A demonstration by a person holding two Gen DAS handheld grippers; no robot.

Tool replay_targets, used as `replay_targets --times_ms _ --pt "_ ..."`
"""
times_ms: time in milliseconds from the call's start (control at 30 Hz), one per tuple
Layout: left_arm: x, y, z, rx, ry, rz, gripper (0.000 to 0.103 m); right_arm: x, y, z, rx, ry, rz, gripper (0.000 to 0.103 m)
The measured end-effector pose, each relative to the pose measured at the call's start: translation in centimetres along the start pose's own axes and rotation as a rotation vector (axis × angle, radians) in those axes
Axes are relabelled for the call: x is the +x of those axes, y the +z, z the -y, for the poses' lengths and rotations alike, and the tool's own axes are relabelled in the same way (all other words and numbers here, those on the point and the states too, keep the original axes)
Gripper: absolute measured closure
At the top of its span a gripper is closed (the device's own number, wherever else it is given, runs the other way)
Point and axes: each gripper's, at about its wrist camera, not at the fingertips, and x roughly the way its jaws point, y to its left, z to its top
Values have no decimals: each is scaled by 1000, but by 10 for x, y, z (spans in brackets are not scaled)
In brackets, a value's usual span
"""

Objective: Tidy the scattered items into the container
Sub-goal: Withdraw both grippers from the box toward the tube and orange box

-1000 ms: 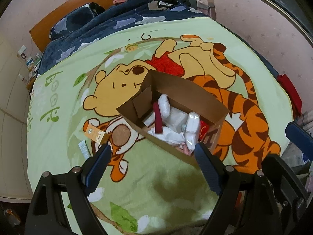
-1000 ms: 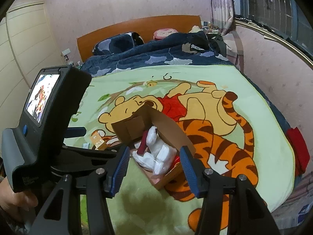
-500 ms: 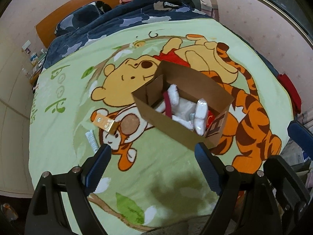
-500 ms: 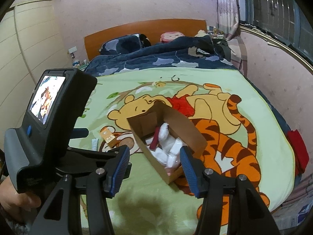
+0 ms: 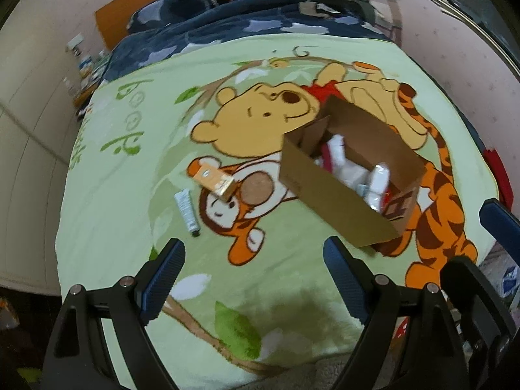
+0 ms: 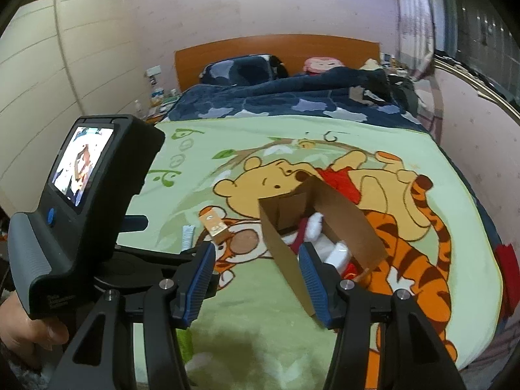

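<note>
An open cardboard box [image 5: 328, 191] [image 6: 286, 256] sits on the cartoon blanket with white packets and a dark red item inside. To its left lie an orange carton [image 5: 213, 180] [image 6: 216, 224] and a white tube [image 5: 188, 209] [image 6: 187, 235]. My left gripper [image 5: 253, 273] hovers wide open above the blanket, nearer than the tube and the carton, nothing between its fingers. My right gripper [image 6: 256, 268] stands open and empty in front of the box's near-left corner. The left gripper's body [image 6: 81, 201] fills the left of the right wrist view.
The green blanket [image 5: 130, 195] covers the foot of a bed; a dark blue duvet [image 6: 292, 97], pillows and a wooden headboard [image 6: 276, 48] lie beyond. A wardrobe [image 6: 39, 81] stands left, a pink wall and window right. A red cloth [image 6: 508, 260] hangs off the bed's right edge.
Both grippers have shifted left across the bed, so the box has slid right in both views. The carton and the tube now sit nearer the centre. Neither jaw opening has changed.
</note>
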Motion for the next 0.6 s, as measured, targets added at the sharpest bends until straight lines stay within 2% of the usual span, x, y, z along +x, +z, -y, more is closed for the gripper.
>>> replay_targets --times_ms 200,367,600 --pt "26 -21 -51 -101 46 -76 15 25 -8 -28 -33 56 -50 48" --pt "65 -44 -104 -210 96 -178 15 55 -24 -55 -95 93 -108 48" --pt "116 -62 -146 -274 130 -233 15 106 -41 -80 -146 127 -173 48"
